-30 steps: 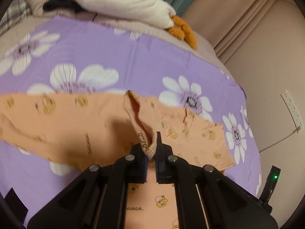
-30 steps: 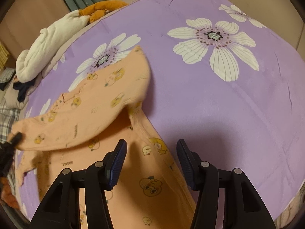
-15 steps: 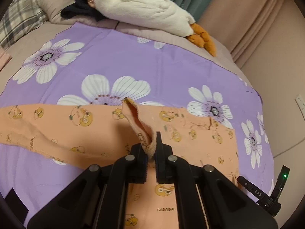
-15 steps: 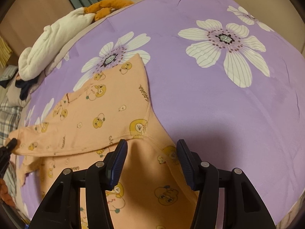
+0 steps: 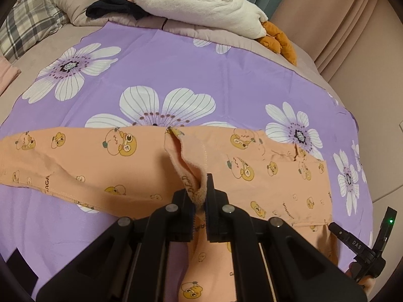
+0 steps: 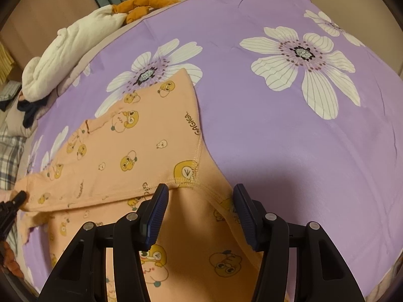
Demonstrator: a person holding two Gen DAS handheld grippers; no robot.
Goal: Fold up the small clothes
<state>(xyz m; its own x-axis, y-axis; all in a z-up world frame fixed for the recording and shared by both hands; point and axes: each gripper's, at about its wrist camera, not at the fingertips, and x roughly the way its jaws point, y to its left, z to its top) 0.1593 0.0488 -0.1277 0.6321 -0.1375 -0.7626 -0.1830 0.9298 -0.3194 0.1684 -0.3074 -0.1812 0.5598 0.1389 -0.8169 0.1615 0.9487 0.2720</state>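
Note:
A peach garment (image 5: 264, 176) printed with cartoon faces lies spread on the purple flowered sheet (image 5: 176, 70). My left gripper (image 5: 200, 191) is shut on a raised pinch of its edge, low over the cloth. In the right wrist view the same garment (image 6: 141, 146) shows one part folded flat over the rest. My right gripper (image 6: 200, 193) hovers just above it, open, with nothing between its blue pads (image 6: 156, 214). The tip of the left gripper (image 6: 15, 201) shows at that view's left edge, holding the garment's far end.
A white plush toy (image 5: 201, 0) with orange feet lies along the bed's far side, beside dark clothing (image 5: 113, 2) and a plaid pillow (image 5: 25, 20). Curtains and a beige wall stand behind. The sheet's right edge (image 5: 352, 115) marks the bed's side.
My left gripper has carried its pinch of cloth across and slightly down. The lifted part of the garment has come to lie flat over the rest. The right gripper has kept still.

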